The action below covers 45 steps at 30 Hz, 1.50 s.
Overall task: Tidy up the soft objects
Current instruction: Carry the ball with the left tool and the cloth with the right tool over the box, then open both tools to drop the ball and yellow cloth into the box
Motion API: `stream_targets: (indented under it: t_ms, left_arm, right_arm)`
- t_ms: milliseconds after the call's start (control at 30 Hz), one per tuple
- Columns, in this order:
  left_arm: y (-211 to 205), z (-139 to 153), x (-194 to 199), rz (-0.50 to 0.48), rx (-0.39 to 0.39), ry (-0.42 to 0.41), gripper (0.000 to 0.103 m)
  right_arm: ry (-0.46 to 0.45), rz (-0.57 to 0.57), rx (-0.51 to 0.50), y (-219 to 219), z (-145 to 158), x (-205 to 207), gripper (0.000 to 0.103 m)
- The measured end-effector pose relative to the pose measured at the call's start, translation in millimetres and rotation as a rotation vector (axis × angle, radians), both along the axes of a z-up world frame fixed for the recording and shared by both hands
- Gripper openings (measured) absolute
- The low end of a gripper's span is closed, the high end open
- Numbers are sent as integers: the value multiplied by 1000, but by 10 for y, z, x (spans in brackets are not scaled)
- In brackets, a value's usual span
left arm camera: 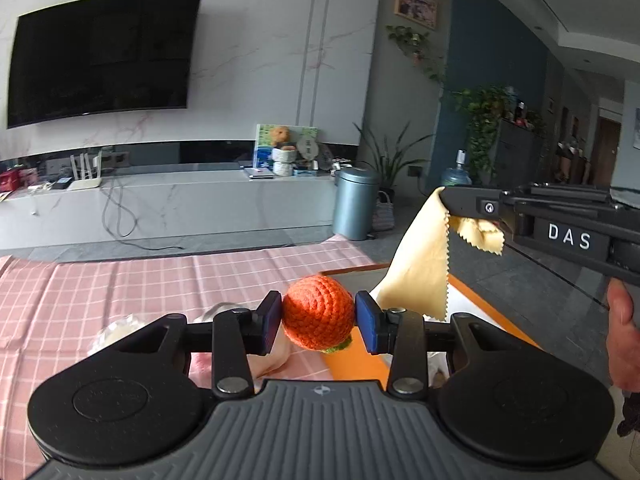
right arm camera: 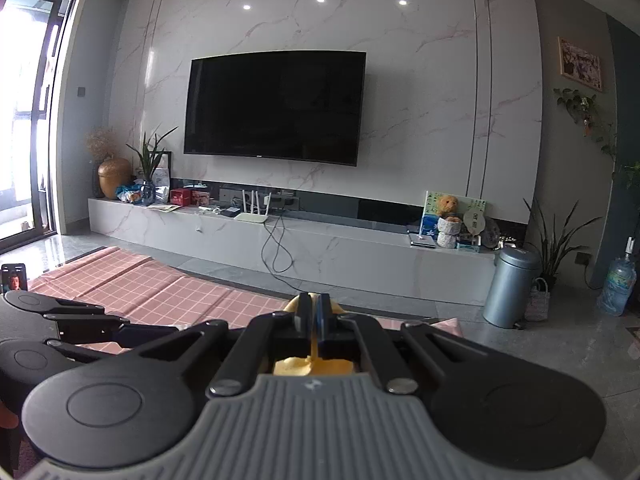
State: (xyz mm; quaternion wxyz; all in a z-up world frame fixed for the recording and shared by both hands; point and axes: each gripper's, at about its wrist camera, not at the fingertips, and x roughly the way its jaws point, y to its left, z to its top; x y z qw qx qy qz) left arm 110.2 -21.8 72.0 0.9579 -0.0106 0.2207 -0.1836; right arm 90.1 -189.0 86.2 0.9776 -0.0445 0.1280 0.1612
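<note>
A: What does the left gripper (left arm camera: 319,317) have?

B: A crocheted orange ball (left arm camera: 318,312) with a bit of green at its underside. The blue pads of the fingers (left arm camera: 367,320) press on it from both sides, so the fingers are clamped on the ball, held up above the desk.

A: And the desk itself?

B: It wears a pink checked tablecloth (left arm camera: 132,280). Below and to the right of the ball lies an orange-rimmed tray (left arm camera: 486,304). I cannot tell what the pale things under the left gripper are; they are blurred and mostly hidden.

A: The right gripper?

B: In the left wrist view the right gripper (left arm camera: 444,196) comes in from the right edge, with a hand (left arm camera: 622,336) below it. Its fingers are together, pinching a pale yellow cloth (left arm camera: 420,256) with zigzag edges at one corner. The cloth hangs down from the tips, with its lower part in front of the tray.

A: Does the right wrist view agree?

B: Yes. There the two fingers sit pressed against each other with the yellow cloth (right arm camera: 308,366) squeezed between them and bunched up behind the tips. Beyond is a wall-mounted television (right arm camera: 276,106) over a long marble cabinet (right arm camera: 320,252).
</note>
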Motion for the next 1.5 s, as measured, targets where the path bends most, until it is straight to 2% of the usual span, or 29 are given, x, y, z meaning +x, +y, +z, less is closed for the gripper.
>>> stream_targets:
  t_ms: [167,333,500,633,933,1167,1233,1500]
  left_arm:
    - [-306,7,229,-82,0,11,45]
    - [-647,-68,446,-167,58,23,45]
    - [-945,-228,668,-244,128,51,45]
    - [-1163,-397,854,-310,211,81,45]
    - [-1537,-884,1059,-471,457,134,46]
    - [-1683,-1216,1072,-588,641,136,46]
    - [-1696,-1293,1081,-602,670,139,46]
    - [-1718,-1428,1210,-635,685,197,46]
  right_arm:
    - [-15,-61,-42,-242,85,100,0]
    - [1,-100,-71,-445,61,271,0]
    - [54,-135,-85,-638,-89,504,0]
    - [123,-160,-105,-758,-311,720,0]
    - [370,-158,-141,-981,-1018,1210,0]
    - [490,-86,-256,-887,-1449,1442,0]
    - [512,-56,-287,-857,-1530,1484,0]
    - [631,13,-362,-786,-1712,1659,0]
